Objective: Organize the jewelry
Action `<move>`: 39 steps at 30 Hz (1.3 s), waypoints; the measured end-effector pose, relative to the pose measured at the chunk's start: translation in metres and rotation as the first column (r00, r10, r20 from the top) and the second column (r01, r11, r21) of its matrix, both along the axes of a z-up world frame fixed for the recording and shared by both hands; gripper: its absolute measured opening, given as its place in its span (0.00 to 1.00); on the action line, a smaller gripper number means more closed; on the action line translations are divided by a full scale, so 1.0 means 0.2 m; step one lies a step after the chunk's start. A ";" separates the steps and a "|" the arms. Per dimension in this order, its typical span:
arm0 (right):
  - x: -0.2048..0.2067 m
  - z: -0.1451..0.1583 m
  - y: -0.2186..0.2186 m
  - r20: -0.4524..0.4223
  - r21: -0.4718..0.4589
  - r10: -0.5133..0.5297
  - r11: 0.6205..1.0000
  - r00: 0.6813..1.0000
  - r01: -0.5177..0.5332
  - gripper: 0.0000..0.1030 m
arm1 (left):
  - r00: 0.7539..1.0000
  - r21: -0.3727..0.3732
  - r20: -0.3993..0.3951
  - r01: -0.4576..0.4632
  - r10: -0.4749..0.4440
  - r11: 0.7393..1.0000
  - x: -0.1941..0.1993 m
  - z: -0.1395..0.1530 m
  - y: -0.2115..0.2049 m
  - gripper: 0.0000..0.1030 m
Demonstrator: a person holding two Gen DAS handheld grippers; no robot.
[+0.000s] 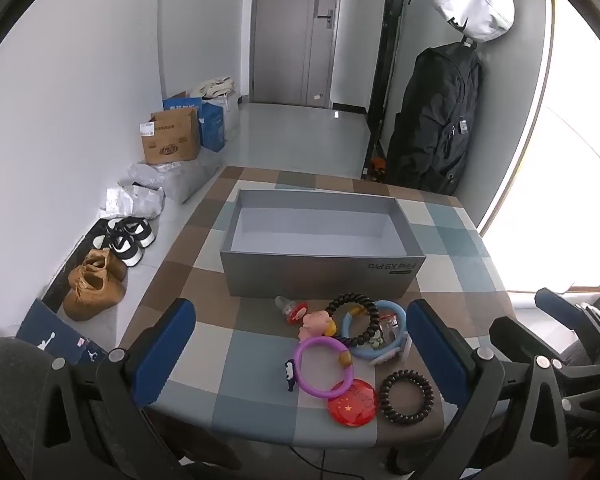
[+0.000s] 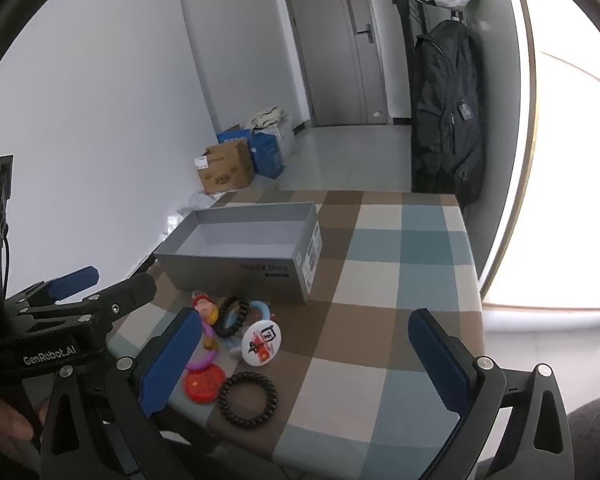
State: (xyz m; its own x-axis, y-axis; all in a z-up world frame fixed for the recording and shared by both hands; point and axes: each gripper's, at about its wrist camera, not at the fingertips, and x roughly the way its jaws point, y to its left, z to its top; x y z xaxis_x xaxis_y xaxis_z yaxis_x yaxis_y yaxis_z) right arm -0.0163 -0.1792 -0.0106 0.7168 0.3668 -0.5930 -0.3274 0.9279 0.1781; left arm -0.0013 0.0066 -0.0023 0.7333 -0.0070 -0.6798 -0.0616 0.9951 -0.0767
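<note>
Our left gripper (image 1: 300, 344) and right gripper (image 2: 304, 356) both hover spread wide, grasping nothing. Between the left fingers (image 1: 162, 344) lies the jewelry pile (image 1: 352, 340) near the table's (image 2: 380, 280) front edge (purple ring (image 1: 324, 368), beaded bracelet (image 1: 352, 320), coil tie (image 1: 407, 397), red badge (image 1: 352, 404)). Just behind it sits the open grey box (image 1: 320, 276).

A woven checked tablecloth (image 1: 260, 344) looks matt and soft, while the grey box (image 1: 320, 276) on it appears to be smooth matt cardboard. The purple ring (image 1: 324, 368) and red badge (image 1: 352, 402) shine like glossy plastic, the dark coil hair tie (image 1: 407, 397) is ribbed, and both grippers' blue pads (image 2: 172, 360) look finely textured and rubbery.
</note>
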 end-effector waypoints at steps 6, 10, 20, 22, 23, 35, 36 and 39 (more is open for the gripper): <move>0.00 -0.01 0.00 -0.012 -0.005 -0.001 1.000 1.000 0.001 1.00 | 1.000 0.006 0.010 0.007 -0.007 1.000 -0.01 0.00 0.00 0.99; 0.01 -0.01 -0.01 -0.025 0.001 -0.007 1.000 1.000 0.007 1.00 | 1.000 -0.006 0.009 0.003 -0.003 1.000 0.00 0.00 0.01 0.99; 0.01 -0.03 0.01 -0.022 -0.001 -0.006 1.000 1.000 0.006 1.00 | 1.000 -0.014 0.001 0.005 -0.005 1.000 0.01 0.00 -0.01 0.99; 0.01 -0.03 0.02 -0.023 -0.003 -0.007 1.000 1.000 0.007 1.00 | 1.000 -0.011 0.002 -0.002 0.002 1.000 -0.01 -0.01 0.00 0.99; 0.01 -0.03 0.02 -0.023 -0.002 -0.008 1.000 1.000 0.008 1.00 | 1.000 -0.016 0.001 0.001 -0.001 1.000 -0.01 -0.01 0.00 0.99; 0.01 -0.03 0.02 -0.028 0.000 -0.007 1.000 1.000 0.007 1.00 | 1.000 -0.021 0.000 0.008 -0.008 1.000 0.00 -0.01 0.00 0.99; 0.01 -0.03 0.02 -0.029 0.001 -0.007 1.000 1.000 0.007 1.00 | 1.000 -0.021 0.000 0.009 -0.009 1.000 0.00 -0.01 0.00 0.99; 0.01 -0.03 0.02 -0.030 0.001 -0.008 1.000 1.000 0.008 1.00 | 1.000 -0.022 -0.002 0.010 -0.010 1.000 0.00 -0.02 -0.01 0.99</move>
State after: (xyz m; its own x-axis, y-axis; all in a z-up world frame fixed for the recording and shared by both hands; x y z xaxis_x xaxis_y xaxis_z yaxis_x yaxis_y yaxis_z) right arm -0.0136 -0.1758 -0.0170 0.7019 0.3619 -0.6135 -0.3144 0.9303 0.1891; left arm -0.0006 0.0039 -0.0053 0.7314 -0.0298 -0.6813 -0.0515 0.9938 -0.0988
